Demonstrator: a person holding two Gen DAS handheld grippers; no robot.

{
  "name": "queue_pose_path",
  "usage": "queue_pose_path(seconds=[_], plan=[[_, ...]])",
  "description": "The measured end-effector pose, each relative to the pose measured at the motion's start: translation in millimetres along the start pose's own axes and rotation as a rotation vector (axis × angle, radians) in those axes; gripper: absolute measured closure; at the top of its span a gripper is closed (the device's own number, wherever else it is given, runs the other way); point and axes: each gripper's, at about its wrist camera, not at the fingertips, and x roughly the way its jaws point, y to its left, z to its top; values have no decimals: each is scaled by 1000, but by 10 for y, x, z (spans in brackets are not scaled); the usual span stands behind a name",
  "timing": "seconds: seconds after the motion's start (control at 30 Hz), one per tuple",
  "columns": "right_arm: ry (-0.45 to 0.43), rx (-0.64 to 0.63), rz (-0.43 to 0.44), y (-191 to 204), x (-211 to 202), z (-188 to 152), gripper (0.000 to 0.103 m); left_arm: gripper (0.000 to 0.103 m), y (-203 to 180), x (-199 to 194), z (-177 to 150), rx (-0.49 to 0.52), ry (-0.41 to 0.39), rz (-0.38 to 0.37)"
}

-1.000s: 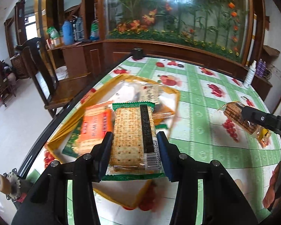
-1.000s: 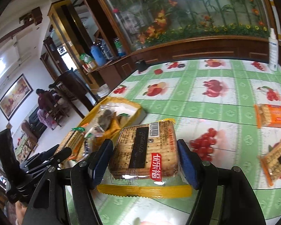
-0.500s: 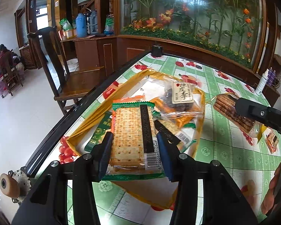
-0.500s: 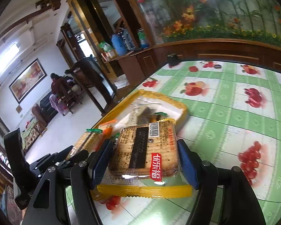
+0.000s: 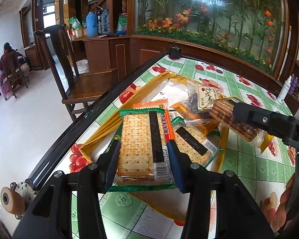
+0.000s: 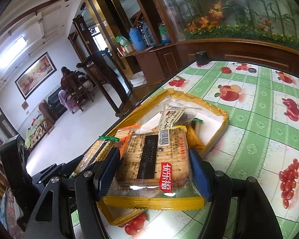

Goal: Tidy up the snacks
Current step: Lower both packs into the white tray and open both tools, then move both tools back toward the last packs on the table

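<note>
A wooden chair (image 5: 85, 83) stood beside the fruit-patterned counter (image 5: 255, 171). On it, a shallow yellow tray (image 6: 219, 137) held several snack packets. Above the tray, the left tongs (image 5: 143, 159) clamped a green-edged cracker pack (image 5: 141, 145), and the right tongs (image 6: 153, 171) gripped a yellow-edged cracker pack (image 6: 155, 163).

The left gripper (image 5: 144, 155) points forward and down, its blue-padded fingers (image 5: 174, 155) clamped on the long sides of a green-edged cracker packet (image 5: 141, 143). The right gripper (image 6: 153, 169) tilts down the same way, pads pressed on a yellow-edged cracker packet (image 6: 155, 159). From the left camera it reaches in from the right side (black fingers leading), with the person's hand (image 5: 287, 203) just visible below it at the frame's edge.
</note>
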Motion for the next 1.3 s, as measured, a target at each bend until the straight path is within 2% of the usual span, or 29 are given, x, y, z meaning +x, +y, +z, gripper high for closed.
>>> queue_pose_path(seconds=[0.83, 1.17, 1.2, 1.27, 1.3], plan=[[30, -20, -18, 31, 328, 89, 33, 57, 104, 129, 60, 0, 3, 33], [2, 19, -41, -174, 131, 55, 33, 56, -112, 329, 179, 50, 44, 28], [-1, 27, -46, -218, 81, 36, 33, 54, -143, 356, 198, 59, 49, 26], [-8, 38, -57, -281, 0, 17, 33, 37, -198, 419, 221, 70, 74, 19], [-12, 45, -63, -322, -46, 3, 33, 24, -229, 452, 219, 78, 90, 18]])
